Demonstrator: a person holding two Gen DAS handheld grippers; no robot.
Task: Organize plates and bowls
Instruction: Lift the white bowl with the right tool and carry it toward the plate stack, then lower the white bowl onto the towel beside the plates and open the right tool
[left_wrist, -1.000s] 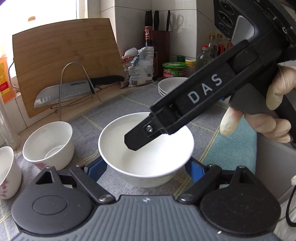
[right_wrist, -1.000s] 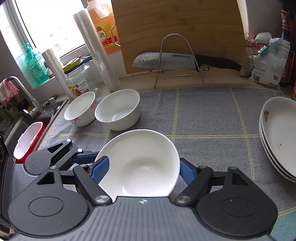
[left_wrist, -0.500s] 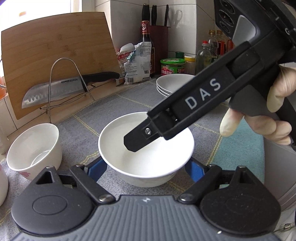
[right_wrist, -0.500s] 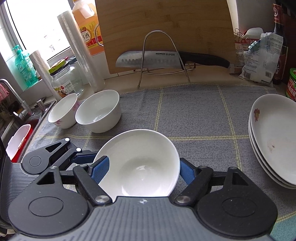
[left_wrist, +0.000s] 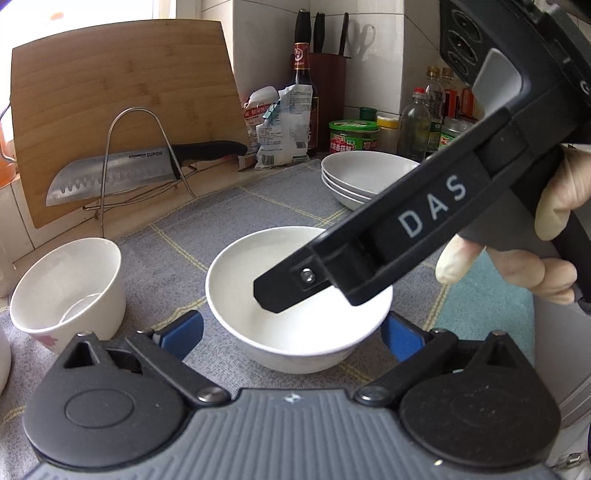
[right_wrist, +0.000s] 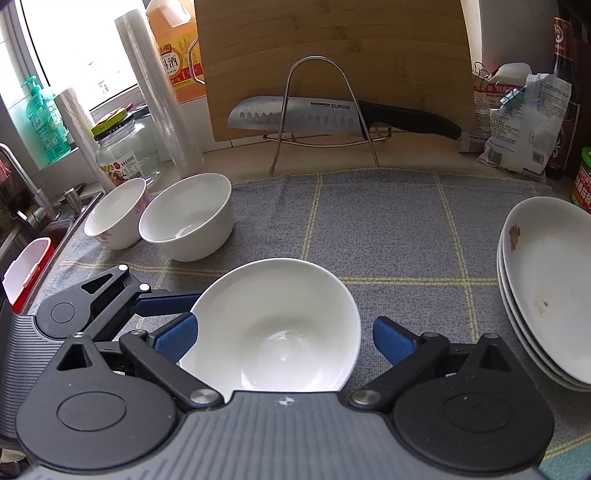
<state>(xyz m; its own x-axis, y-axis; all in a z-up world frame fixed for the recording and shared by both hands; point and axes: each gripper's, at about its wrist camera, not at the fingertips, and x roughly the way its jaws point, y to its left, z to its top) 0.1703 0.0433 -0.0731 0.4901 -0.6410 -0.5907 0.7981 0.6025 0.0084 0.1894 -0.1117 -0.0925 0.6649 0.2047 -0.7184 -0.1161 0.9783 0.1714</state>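
The white bowl (left_wrist: 295, 321) sits lower centre on the grey mat (right_wrist: 388, 229). Only the right wrist view shows the sink (right_wrist: 33, 229) at far left. Both the left gripper (left_wrist: 291, 332) and right gripper (right_wrist: 284, 338) have just been opening; their blue pads now stand wide, clear of the bowl between them, where earlier they clamped it.

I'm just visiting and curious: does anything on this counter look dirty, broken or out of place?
Mostly tidy. The top plate of the stack of plates shows brownish specks, so it may not be clean. The knife lies across its wire stand, blade exposed.
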